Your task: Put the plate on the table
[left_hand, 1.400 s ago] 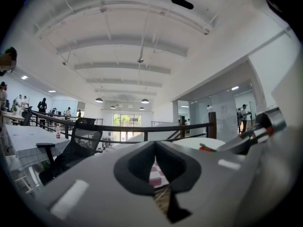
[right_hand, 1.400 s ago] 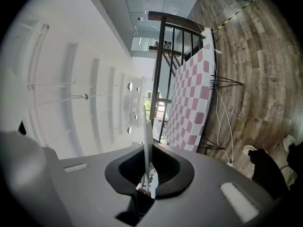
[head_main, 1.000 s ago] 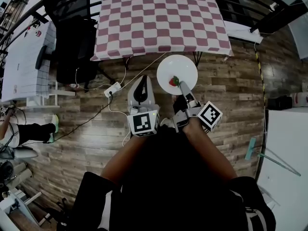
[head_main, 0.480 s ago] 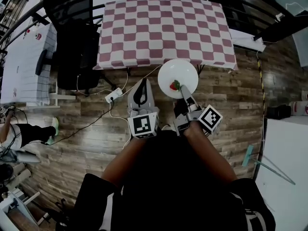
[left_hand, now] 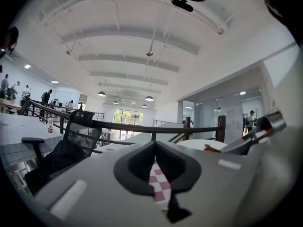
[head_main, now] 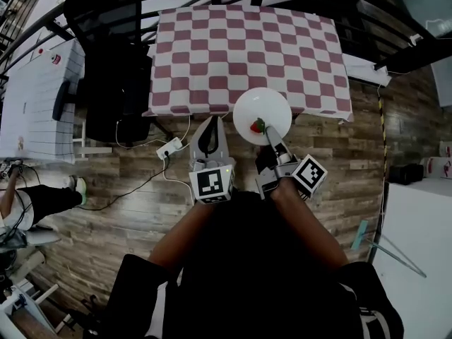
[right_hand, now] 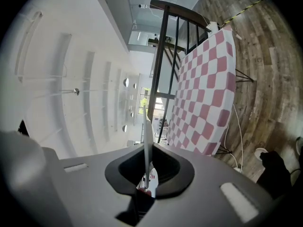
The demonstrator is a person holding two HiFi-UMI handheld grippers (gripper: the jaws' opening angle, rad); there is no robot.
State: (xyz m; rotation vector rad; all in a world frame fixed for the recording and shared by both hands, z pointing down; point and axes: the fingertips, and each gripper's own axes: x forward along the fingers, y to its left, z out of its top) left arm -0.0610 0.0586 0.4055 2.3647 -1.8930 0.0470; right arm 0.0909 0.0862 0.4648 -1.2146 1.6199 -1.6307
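We note: plate (head_main: 263, 108) smooth, glossy white; tablecloth (head_main: 247, 48) at 12 o'clock matt checked fabric; floor (head_main: 120, 210) grainy wood planks; chair (head_main: 102, 13) at 10 o'clock black mesh.

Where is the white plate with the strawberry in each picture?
Head view: the plate sits near the centre, overlapping the near edge of the checkered tablecloth.
Left gripper view: plate is right of centre, a low white disc.
Right gripper view: plate is at bottom centre, an edge-on upright sliver.
Shared landmark: the checkered tablecloth.
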